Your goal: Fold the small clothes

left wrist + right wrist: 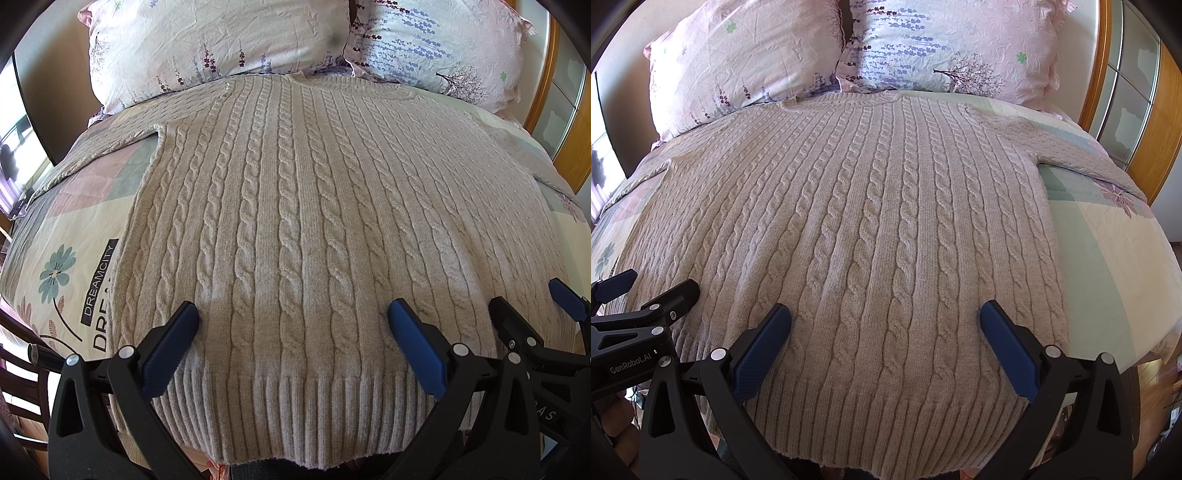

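Note:
A beige cable-knit sweater (295, 206) lies flat on the bed, collar toward the pillows, ribbed hem nearest me; it also shows in the right wrist view (871, 221). Its left sleeve (110, 136) stretches out left, its right sleeve (1082, 151) out right. My left gripper (293, 314) is open wide above the hem, holding nothing. My right gripper (884, 314) is open wide above the hem, holding nothing. The right gripper also shows at the right edge of the left wrist view (532, 299), and the left gripper at the left edge of the right wrist view (657, 284).
Two floral pillows (221, 40) (945, 44) lie at the head of the bed. A patterned bedsheet (70, 266) with printed lettering lies under the sweater. A wooden-framed cabinet (1126, 96) stands at the right. A dark chair (22, 369) stands at the left.

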{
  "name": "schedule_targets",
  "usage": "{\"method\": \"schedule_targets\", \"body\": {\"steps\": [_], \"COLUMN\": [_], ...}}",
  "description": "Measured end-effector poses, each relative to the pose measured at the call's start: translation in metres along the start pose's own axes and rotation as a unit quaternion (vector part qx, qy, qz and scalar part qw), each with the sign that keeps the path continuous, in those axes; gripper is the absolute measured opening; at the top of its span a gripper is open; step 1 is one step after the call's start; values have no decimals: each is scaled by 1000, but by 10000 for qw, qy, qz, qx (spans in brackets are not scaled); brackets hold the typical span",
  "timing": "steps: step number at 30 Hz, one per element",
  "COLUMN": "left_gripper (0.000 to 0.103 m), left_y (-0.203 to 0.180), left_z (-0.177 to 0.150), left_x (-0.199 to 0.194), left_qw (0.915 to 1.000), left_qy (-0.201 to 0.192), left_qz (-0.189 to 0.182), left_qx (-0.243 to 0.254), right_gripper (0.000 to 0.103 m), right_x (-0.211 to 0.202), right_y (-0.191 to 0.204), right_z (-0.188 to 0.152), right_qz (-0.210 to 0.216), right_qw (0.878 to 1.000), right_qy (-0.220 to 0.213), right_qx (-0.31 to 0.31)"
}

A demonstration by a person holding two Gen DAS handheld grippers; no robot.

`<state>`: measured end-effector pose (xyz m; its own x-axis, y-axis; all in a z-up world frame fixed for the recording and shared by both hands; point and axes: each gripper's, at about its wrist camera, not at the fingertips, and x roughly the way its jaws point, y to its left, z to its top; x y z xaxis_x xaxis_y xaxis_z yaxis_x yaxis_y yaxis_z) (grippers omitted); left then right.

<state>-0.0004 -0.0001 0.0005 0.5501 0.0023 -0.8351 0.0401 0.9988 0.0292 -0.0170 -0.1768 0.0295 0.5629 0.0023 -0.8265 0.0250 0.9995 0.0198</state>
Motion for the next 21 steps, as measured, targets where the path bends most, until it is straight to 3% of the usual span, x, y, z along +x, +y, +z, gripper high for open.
{"method": "schedule_targets", "body": {"steps": [21], "left_gripper": [101], "left_y": [0], "left_z": [5], "left_x": [2], "left_qw": [10000], "left_qy": [74], "left_qz": [-3], "left_qx": [3], "right_gripper": [102], "right_x": [1], "right_y": [1], "right_z": [1], "right_qz": [11], "right_qw": [10000], "right_qy": [-11], "right_qx": [-22]}}
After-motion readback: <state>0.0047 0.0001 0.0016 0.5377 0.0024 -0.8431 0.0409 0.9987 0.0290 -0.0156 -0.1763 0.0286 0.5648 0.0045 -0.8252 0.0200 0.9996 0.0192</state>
